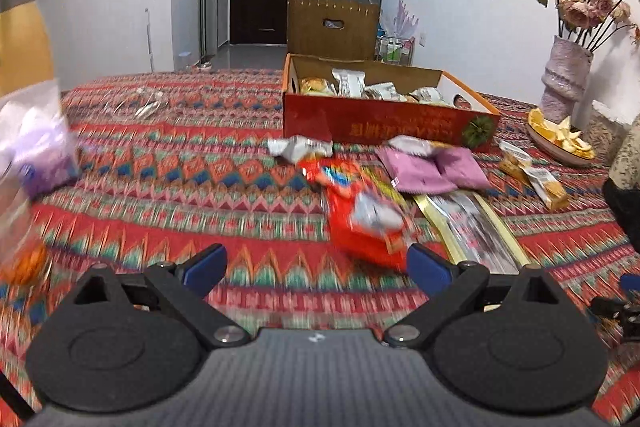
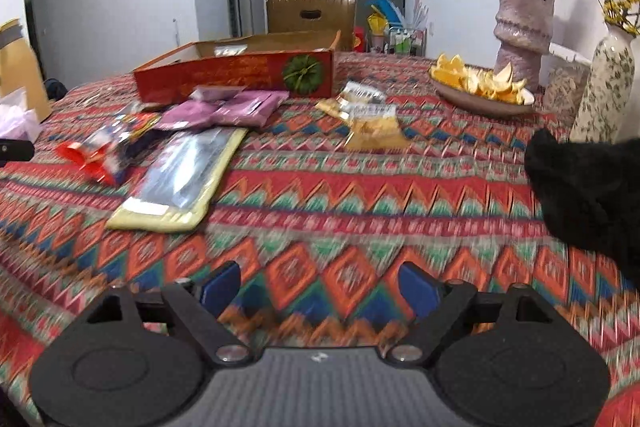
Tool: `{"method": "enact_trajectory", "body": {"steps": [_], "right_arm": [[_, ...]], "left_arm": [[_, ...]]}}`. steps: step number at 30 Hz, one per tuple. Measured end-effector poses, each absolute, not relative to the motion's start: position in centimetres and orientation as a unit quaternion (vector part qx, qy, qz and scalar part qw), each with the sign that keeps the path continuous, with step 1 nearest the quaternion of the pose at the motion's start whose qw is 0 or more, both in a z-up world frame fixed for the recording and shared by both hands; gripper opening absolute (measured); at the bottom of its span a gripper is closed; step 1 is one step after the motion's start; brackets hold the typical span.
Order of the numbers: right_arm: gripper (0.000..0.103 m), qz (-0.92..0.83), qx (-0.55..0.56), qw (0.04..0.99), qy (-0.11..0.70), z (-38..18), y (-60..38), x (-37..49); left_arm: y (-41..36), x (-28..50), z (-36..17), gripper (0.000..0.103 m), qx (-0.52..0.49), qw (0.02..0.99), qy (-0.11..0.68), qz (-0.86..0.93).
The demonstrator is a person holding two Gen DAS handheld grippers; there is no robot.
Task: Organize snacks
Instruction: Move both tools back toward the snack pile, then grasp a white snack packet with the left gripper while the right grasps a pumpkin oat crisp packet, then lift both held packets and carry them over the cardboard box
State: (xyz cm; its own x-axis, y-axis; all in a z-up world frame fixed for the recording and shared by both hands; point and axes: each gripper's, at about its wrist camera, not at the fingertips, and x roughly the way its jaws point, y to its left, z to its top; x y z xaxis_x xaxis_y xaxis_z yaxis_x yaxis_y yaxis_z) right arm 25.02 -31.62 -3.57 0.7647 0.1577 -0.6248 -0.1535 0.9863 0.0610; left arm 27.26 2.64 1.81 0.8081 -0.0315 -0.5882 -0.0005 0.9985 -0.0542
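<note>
Ahead of the left gripper (image 1: 316, 267), fingers spread wide with nothing between them, sits a loose pile of snacks on the patterned tablecloth (image 1: 200, 179). Red packet (image 1: 360, 219) lies just past its right fingertip, blurred. Beyond that, pink packets (image 1: 432, 171), a silver wrapper (image 1: 298, 149) and a long yellow-edged flat pack (image 1: 476, 231) to the right. Red cardboard box (image 1: 384, 123) stands farther ahead, already holding several wrapped snacks (image 1: 348, 83). Small yellow packets (image 1: 536, 179) lie far right, near a plate of orange peel (image 1: 560, 139).

Right gripper (image 2: 320, 291) also hovers wide apart, empty, over bare cloth. Yellow-edged flat pack (image 2: 180, 179) lies ahead-left of it, red packet (image 2: 100, 155) farther left, pink packets (image 2: 228, 109) touching the front of the box (image 2: 236, 75). Yellow packets (image 2: 372, 127) sit ahead, slightly right. Plate of orange peel (image 2: 480, 87) and pink vase (image 2: 520, 27) stand far right.
</note>
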Motion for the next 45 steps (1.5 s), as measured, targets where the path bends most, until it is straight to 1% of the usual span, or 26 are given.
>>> {"method": "enact_trajectory", "body": {"steps": [7, 9, 10, 12, 16, 17, 19, 20, 21, 22, 23, 24, 25, 26, 27, 33, 36, 41, 45], "right_arm": [[0.079, 0.072, -0.025, 0.947, 0.313, -2.2, -32.3, 33.2], [0.075, 0.062, -0.023, 0.947, 0.314, -2.2, -32.7, 35.8], [0.074, 0.061, -0.020, 0.947, 0.316, -2.2, -33.0, 36.8], [0.072, 0.052, -0.022, 0.946, 0.320, -2.4, -33.2, 38.9], [0.070, 0.047, -0.022, 0.946, 0.320, -2.7, -33.6, 42.2], [0.068, 0.047, -0.017, 0.945, 0.324, -2.9, -33.7, 43.0], [0.065, 0.048, -0.013, 0.943, 0.328, -3.2, -33.8, 44.0], [0.063, 0.048, -0.013, 0.942, 0.332, -3.4, -33.7, 44.3], [0.061, 0.050, -0.011, 0.941, 0.335, -3.7, -33.7, 44.5], [0.057, 0.051, -0.010, 0.939, 0.339, -3.9, -33.7, 44.4], [0.048, 0.058, -0.008, 0.940, 0.337, -4.1, -33.7, 44.3], [0.044, 0.063, -0.005, 0.939, 0.337, -4.1, -33.7, 44.1], [0.043, 0.064, -0.005, 0.939, 0.338, -4.0, -33.6, 43.9], [0.043, 0.064, -0.008, 0.939, 0.339, -3.9, -33.5, 43.7], [0.042, 0.065, -0.009, 0.939, 0.339, -3.9, -33.4, 43.4], [0.041, 0.083, 0.000, 0.939, 0.334, -3.4, -32.8, 41.2], [0.041, 0.087, 0.010, 0.944, 0.317, -2.1, -32.7, 38.9], [0.041, 0.103, 0.011, 0.949, 0.298, -0.3, -31.6, 34.0], [0.041, 0.116, 0.010, 0.950, 0.290, 0.4, -30.3, 29.8]], "left_arm": [[2.4, 36.6, 1.5, 0.098, 0.031, 0.945, 0.324, -0.038], [3.2, 39.9, 1.3, 0.098, 0.032, 0.941, 0.334, -0.039], [3.6, 41.6, 1.0, 0.097, 0.027, 0.938, 0.343, -0.040], [4.2, 44.6, 0.4, 0.091, 0.024, 0.932, 0.360, -0.029], [4.3, 48.7, -1.7, 0.092, 0.027, 0.915, 0.395, -0.073], [4.2, 49.4, -2.1, 0.094, 0.025, 0.913, 0.402, -0.069], [4.1, 50.3, -3.1, 0.095, 0.022, 0.909, 0.413, -0.056], [4.0, 50.3, -3.3, 0.094, 0.021, 0.913, 0.405, -0.050], [4.0, 50.3, -3.5, 0.089, 0.022, 0.916, 0.398, -0.048], [3.9, 50.1, -3.5, 0.080, 0.023, 0.919, 0.390, -0.050], [3.9, 49.7, -3.3, 0.072, 0.025, 0.923, 0.380, -0.051], [3.9, 49.4, -3.2, 0.068, 0.023, 0.922, 0.383, -0.059], [4.0, 49.3, -3.0, 0.063, 0.025, 0.922, 0.382, -0.064], [3.7, 48.8, -2.8, 0.057, 0.037, 0.922, 0.379, -0.067], [3.4, 48.2, -2.6, 0.045, 0.052, 0.923, 0.376, -0.071], [4.1, 45.5, -1.7, 0.044, 0.034, 0.925, 0.373, -0.072], [5.0, 42.8, 0.0, 0.044, 0.012, 0.933, 0.353, -0.069], [5.7, 36.0, 3.2, 0.044, -0.029, 0.949, 0.307, -0.070], [4.8, 29.2, 3.8, 0.044, -0.055, 0.953, 0.289, -0.079]]}}
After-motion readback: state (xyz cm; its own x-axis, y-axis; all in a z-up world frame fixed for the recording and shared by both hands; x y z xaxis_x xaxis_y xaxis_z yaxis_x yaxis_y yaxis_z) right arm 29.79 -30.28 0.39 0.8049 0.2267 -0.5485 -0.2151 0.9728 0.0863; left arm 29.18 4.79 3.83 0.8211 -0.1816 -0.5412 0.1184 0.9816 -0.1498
